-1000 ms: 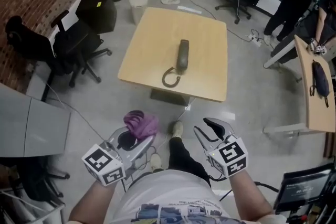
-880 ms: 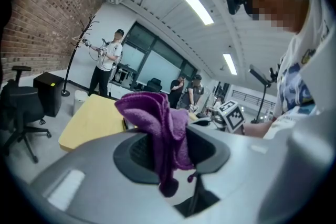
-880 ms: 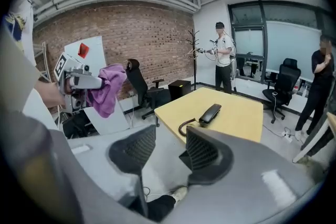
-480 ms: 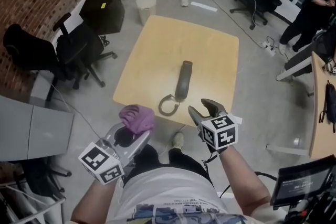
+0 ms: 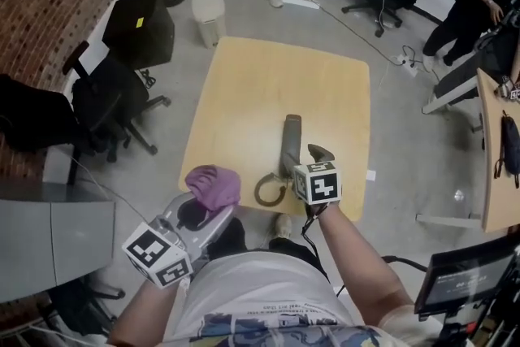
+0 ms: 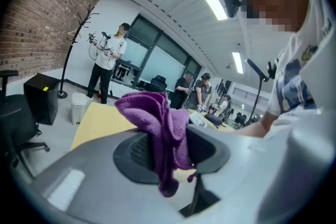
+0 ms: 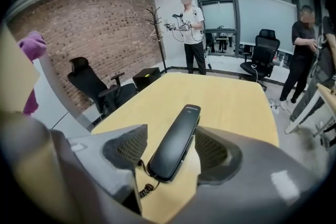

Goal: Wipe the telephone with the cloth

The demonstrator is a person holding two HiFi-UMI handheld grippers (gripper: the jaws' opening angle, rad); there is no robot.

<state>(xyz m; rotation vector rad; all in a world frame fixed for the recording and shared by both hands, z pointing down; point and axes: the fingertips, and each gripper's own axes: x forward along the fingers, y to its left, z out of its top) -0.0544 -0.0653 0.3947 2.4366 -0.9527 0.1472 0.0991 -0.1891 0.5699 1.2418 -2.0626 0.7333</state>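
The black telephone handset (image 5: pixel 289 142) lies lengthwise on the wooden table (image 5: pixel 268 85), its coiled cord (image 5: pixel 268 190) looping at the near edge. My right gripper (image 5: pixel 305 160) is down at the handset's near end. In the right gripper view the handset (image 7: pixel 176 139) lies between the two pads. The jaws have just been opening and stand apart on either side of it, so the gripper is open. My left gripper (image 5: pixel 207 203) hovers by the table's near left edge, shut on a bunched purple cloth (image 5: pixel 213 184), which hangs between its pads (image 6: pixel 157 128).
Black office chairs (image 5: pixel 114 97) and a black box (image 5: pixel 140 27) stand left of the table, with a white bin (image 5: pixel 208 15) beyond its far left corner. People stand at the far side. Another desk (image 5: pixel 497 142) is at the right, and a monitor (image 5: pixel 463 280) at the lower right.
My right gripper has moved forward and down from above the floor to the handset's near end, and its jaws stand wider. My left gripper has carried the cloth forward to the table's edge.
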